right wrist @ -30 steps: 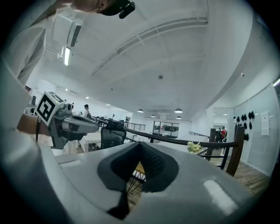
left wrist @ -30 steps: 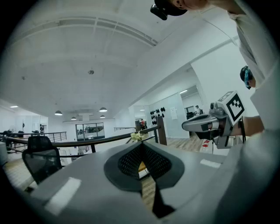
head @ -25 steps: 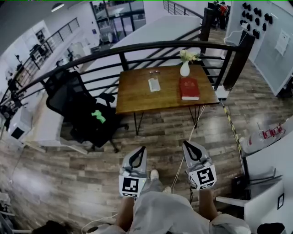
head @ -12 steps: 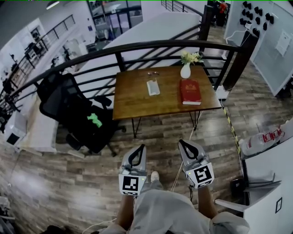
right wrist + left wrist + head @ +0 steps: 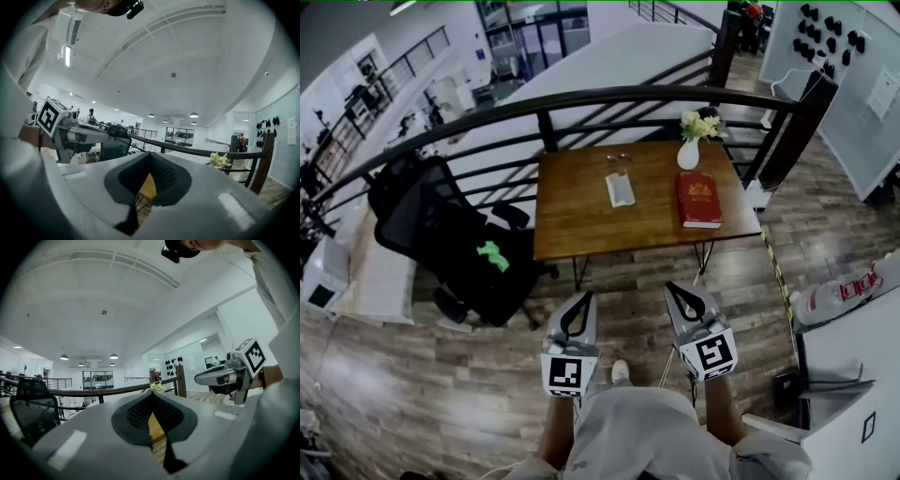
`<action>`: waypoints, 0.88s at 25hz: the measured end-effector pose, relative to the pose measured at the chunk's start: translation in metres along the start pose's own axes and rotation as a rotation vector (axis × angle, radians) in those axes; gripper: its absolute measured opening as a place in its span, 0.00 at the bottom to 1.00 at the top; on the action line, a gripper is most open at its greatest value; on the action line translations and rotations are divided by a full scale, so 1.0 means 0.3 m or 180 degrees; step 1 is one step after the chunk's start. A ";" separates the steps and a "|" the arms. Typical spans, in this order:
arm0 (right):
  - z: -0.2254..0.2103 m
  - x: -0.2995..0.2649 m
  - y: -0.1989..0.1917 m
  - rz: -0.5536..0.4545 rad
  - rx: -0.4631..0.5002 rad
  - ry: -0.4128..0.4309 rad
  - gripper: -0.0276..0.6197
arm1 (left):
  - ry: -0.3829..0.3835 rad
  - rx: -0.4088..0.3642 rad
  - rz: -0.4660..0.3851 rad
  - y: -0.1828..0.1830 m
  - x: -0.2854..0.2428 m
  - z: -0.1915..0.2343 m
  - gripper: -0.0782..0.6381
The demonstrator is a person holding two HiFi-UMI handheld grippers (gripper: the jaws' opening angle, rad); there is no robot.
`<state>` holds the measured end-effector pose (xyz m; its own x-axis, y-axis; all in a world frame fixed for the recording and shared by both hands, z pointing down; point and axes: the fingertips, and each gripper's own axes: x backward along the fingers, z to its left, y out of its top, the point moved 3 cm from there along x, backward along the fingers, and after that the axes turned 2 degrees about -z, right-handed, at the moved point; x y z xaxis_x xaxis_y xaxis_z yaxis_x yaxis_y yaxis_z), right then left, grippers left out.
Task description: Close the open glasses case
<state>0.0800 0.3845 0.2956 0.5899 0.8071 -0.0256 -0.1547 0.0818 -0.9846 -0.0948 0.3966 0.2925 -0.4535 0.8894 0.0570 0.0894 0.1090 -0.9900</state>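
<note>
Both left gripper and right gripper, closed and empty, hover far from the glasses case.

table: brown wood, smooth, faint sheen
floor: wood planks, glossy, catching light at lower left
railing: dark metal, smooth
vase: white, glossy
book: red cover, matt
glasses case: pale, matt
chair: black, matt
left gripper, right gripper: grey matt plastic; pads dark, dimpled

Table, glasses case nearer — person stepped forward.
</note>
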 end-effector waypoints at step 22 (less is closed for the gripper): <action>-0.162 -0.275 -0.092 0.0120 -0.0138 -0.0032 0.05 | -0.0018 0.0045 0.0172 -0.112 -0.273 0.153 0.14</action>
<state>0.0741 0.2873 0.3165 0.5762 0.8150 -0.0612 -0.1421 0.0261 -0.9895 -0.1012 0.2997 0.3153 -0.4534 0.8913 0.0026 0.1015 0.0545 -0.9933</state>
